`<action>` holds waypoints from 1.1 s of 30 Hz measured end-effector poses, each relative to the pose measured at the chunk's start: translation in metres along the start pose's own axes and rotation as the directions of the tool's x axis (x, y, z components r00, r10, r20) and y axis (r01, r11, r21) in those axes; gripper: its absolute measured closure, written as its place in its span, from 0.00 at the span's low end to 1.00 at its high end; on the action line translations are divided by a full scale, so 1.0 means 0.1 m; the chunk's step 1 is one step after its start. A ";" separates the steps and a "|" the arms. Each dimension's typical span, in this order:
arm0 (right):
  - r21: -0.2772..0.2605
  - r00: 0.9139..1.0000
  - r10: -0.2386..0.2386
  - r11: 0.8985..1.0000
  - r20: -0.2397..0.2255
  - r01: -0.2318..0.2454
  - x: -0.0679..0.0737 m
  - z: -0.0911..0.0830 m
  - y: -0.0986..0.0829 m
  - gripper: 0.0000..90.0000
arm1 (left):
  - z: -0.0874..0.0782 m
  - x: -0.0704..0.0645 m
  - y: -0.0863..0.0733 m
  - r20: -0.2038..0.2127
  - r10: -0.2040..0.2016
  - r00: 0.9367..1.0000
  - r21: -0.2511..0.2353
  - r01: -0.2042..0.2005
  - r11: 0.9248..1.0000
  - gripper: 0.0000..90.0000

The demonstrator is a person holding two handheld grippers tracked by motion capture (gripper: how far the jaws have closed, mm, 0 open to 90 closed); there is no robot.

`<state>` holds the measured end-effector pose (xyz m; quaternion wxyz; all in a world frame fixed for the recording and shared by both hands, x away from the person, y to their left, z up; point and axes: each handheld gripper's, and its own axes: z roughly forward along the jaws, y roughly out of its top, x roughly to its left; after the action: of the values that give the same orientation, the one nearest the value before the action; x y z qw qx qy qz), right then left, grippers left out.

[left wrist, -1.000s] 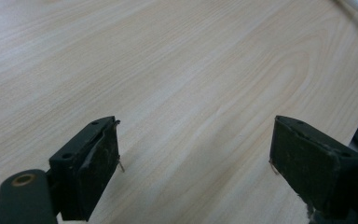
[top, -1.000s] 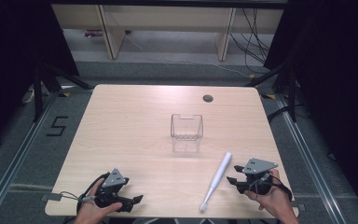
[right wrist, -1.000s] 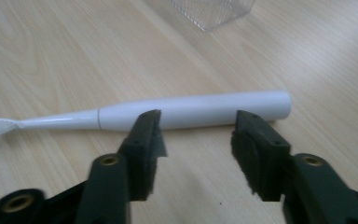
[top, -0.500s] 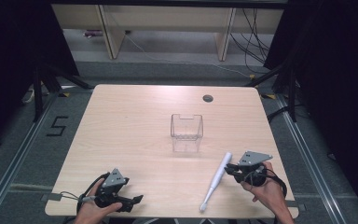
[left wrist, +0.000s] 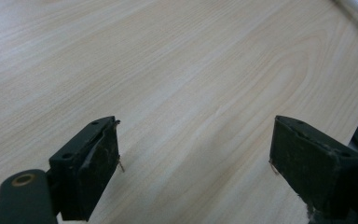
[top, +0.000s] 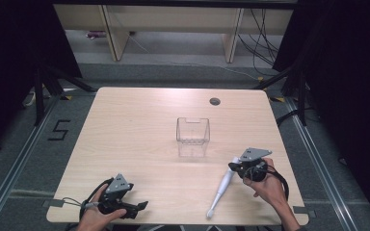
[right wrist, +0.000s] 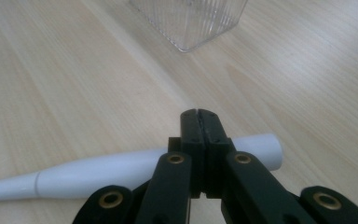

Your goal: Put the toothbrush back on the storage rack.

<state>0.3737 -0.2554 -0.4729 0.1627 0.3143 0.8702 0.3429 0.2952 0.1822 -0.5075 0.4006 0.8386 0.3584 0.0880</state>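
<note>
White plastic wand (top: 224,188): lying flat on table (top: 139,144), near front right edge, thick end toward right gripper (top: 233,166), thin tip toward person. Likely light, rigid, smooth, prone to rolling; best gripped across thick end. Right gripper: jaws together, poised over thick end (right wrist: 265,148), not clamping it. Left gripper (top: 143,205): jaws wide apart, idle at front left. Clear ribbed plastic container (top: 192,137): upright, mid-table, well beyond wand.

The right gripper (right wrist: 199,114) has its jaws pressed together, poised over the thick end of a white handle (right wrist: 121,170) lying on the wooden surface (right wrist: 51,93). A ribbed clear container (right wrist: 189,18) stands beyond.
</note>
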 end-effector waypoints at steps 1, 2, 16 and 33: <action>0.007 1.000 0.001 1.000 -0.001 -0.001 -0.02 0.03 0.01 1.00 | 0.00 0.00 0.00 0.000 0.000 1.000 -0.001 0.000 1.000 0.17; 0.008 1.000 0.009 1.000 0.003 -0.009 -0.03 0.04 0.01 1.00 | -0.01 0.01 0.00 0.002 0.010 1.000 0.008 -0.010 1.000 0.17; 0.054 1.000 0.021 0.998 0.020 -0.022 -0.19 0.25 0.07 1.00 | -0.01 0.01 0.00 -0.001 0.011 1.000 0.011 -0.011 1.000 0.17; 0.094 0.999 0.043 0.995 0.010 -0.044 -0.20 0.27 0.02 1.00 | -0.01 0.00 0.00 0.002 0.010 1.000 0.007 -0.010 1.000 0.17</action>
<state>0.4029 -0.2542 -0.4889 0.1434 0.3418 0.8777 0.3035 0.2949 0.1828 -0.5067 0.3976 0.8418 0.3544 0.0881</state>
